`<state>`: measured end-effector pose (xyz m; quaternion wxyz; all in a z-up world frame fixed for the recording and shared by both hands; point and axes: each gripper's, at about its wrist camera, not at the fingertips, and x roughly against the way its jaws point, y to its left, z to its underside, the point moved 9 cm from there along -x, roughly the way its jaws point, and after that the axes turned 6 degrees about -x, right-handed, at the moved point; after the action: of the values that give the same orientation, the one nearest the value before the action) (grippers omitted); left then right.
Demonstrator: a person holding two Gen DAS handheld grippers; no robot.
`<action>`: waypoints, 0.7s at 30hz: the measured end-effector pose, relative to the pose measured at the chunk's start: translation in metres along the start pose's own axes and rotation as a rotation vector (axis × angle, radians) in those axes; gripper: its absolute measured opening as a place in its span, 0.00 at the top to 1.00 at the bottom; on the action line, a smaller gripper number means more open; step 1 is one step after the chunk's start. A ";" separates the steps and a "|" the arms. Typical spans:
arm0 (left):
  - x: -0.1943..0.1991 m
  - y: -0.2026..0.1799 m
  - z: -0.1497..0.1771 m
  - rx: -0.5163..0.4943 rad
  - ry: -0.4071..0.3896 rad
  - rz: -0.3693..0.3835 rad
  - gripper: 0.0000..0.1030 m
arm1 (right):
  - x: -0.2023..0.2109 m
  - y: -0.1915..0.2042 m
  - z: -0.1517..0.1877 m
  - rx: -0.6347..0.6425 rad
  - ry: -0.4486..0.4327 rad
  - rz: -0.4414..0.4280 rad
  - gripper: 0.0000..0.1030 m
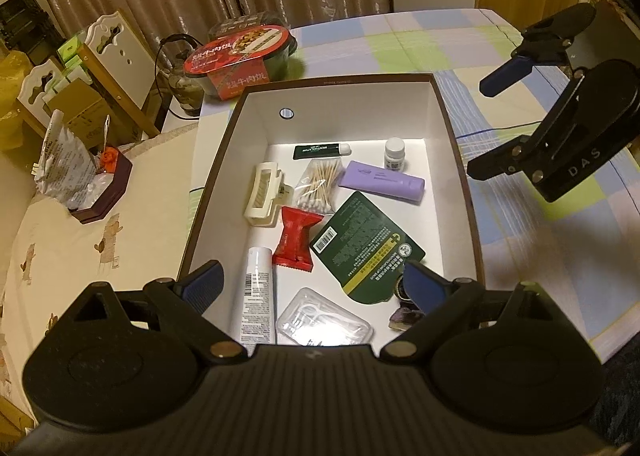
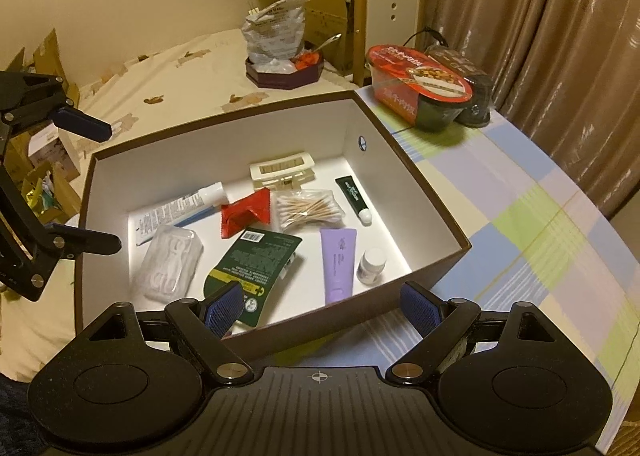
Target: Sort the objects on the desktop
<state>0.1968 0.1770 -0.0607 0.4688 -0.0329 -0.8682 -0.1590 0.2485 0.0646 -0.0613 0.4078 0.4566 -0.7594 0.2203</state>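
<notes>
brown-edged box (image 1: 456, 160) is placed on the checked cloth (image 1: 520, 240), and the purple tube (image 1: 382, 181), cotton swabs (image 1: 318, 186) and red packet (image 1: 296, 242) are kept inside it. left gripper (image 1: 316, 284) and right gripper (image 2: 324, 304) are held wide open above it, with nothing gripped.

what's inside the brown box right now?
Inside the brown box: hair clip, white tube, red packet, cotton swabs, green tube, purple tube, small white bottle, green sachet, clear floss-pick case. Anything beneath the sachet is hidden.
</notes>
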 end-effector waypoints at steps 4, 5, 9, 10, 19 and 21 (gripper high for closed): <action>0.006 -0.007 0.000 0.006 -0.003 -0.007 0.08 | 0.007 0.000 0.004 -0.004 -0.006 -0.013 0.15; 0.007 -0.008 0.000 0.007 -0.003 -0.007 0.07 | 0.009 0.000 0.005 -0.003 -0.008 -0.015 0.15; 0.012 -0.015 0.003 0.015 0.001 -0.012 0.07 | 0.015 0.001 0.009 -0.004 -0.015 -0.026 0.15; 0.012 -0.016 0.004 0.016 0.003 -0.014 0.06 | 0.016 0.001 0.009 -0.004 -0.017 -0.029 0.15; 0.019 -0.025 0.017 0.054 0.023 -0.034 0.05 | 0.019 0.001 0.024 -0.015 -0.017 -0.048 0.15; 0.021 -0.028 0.020 0.064 0.026 -0.037 0.05 | 0.019 0.001 0.027 -0.015 -0.015 -0.051 0.15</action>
<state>0.1639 0.1550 -0.0605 0.4779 0.0002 -0.8671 -0.1404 0.2315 0.0362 -0.0611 0.4111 0.4744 -0.7521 0.2006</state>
